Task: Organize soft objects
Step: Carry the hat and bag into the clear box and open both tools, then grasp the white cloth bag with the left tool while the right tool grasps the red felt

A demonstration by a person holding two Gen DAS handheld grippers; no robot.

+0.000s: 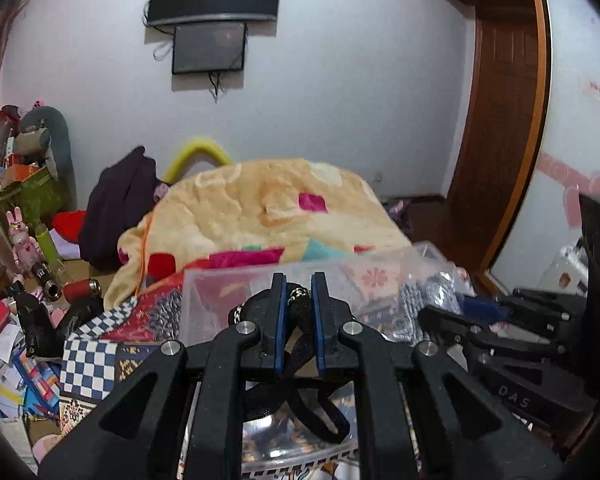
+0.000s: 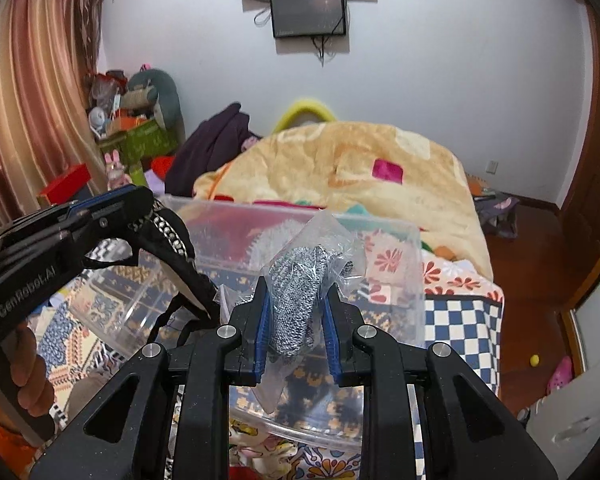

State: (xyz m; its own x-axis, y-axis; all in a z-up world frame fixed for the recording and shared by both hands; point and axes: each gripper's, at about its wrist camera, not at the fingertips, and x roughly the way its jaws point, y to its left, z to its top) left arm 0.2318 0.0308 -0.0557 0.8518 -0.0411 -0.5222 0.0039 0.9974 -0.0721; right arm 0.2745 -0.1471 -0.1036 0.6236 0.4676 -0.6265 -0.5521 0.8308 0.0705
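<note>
Left tool point(image 1: 299, 297) pinches black strap point(image 1: 300, 308) | right tool point(image 2: 294, 303) pinches bagged grey cloth point(image 2: 298, 280)

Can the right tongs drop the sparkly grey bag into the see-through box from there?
Probably yes. The right tongs hold the grey bagged cloth just over the clear box, whose top is open. The left tongs with the black strap sit off to the side.
</note>
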